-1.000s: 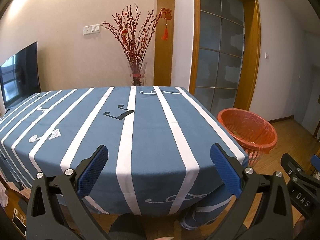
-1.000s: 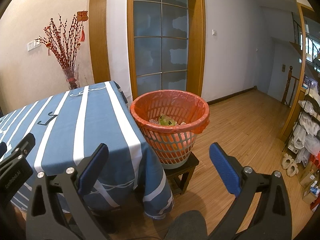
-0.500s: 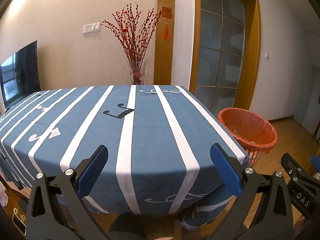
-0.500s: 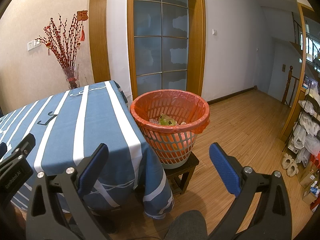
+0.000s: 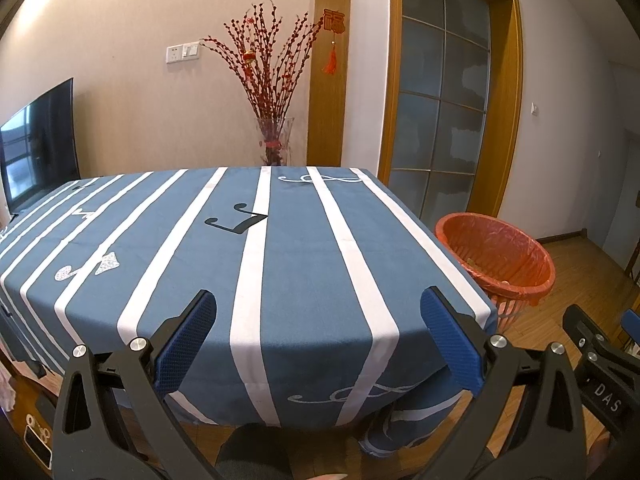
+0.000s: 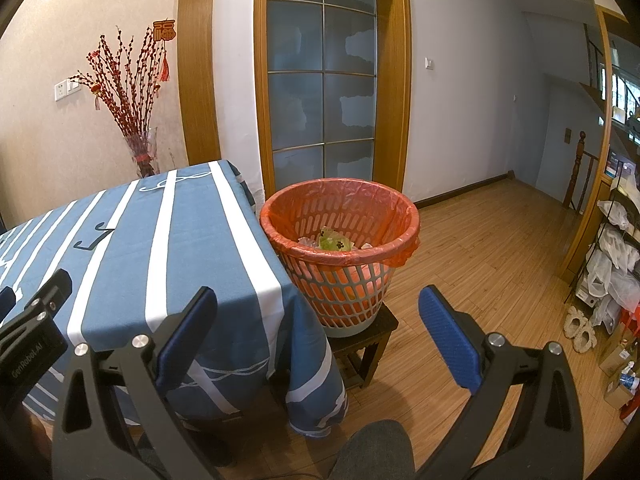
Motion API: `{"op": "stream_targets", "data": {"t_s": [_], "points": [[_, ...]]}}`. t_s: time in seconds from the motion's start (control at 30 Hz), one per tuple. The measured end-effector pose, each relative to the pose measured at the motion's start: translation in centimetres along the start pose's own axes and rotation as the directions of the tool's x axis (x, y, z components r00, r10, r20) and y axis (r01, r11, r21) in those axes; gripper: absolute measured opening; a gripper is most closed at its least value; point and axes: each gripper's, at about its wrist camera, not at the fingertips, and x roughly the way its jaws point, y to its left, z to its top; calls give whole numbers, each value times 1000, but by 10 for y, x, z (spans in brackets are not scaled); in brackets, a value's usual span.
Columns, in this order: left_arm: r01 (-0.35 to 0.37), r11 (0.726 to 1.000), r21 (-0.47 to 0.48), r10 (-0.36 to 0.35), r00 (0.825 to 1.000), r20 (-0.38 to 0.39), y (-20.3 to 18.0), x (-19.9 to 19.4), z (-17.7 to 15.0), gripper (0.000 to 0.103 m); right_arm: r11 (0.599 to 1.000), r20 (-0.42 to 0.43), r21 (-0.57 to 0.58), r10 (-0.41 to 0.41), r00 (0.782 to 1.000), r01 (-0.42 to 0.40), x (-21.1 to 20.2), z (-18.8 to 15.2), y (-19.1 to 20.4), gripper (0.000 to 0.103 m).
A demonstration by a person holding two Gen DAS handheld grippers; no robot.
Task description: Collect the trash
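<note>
A white basket with an orange liner [image 6: 340, 236] stands on a small dark stool [image 6: 366, 344] at the table's right end; it also shows in the left wrist view [image 5: 496, 256]. Crumpled wrappers, one green [image 6: 330, 242], lie inside it. My left gripper [image 5: 318, 340] is open and empty over the near edge of the blue striped tablecloth [image 5: 224, 264]. My right gripper [image 6: 318, 336] is open and empty, in front of the basket and the table corner. No loose trash shows on the cloth.
A glass vase of red branches [image 5: 274, 120] stands behind the table. A TV [image 5: 38, 144] is at the left. A glass door [image 6: 322, 80] is behind the basket. Shelves with bags [image 6: 616, 264] line the right wall. Wooden floor [image 6: 492, 264] lies around the stool.
Nothing has visibly moved; both grippers stay open and nearly still.
</note>
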Motion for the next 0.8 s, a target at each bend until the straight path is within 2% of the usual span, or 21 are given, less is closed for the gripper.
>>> {"op": "stream_targets", "data": {"t_s": [0.8], "points": [[3,1000,3,-3,1000,-8,-1,3,-4,100,1000,-2,0,1,1000,-1,1,0,-2,98]]}}
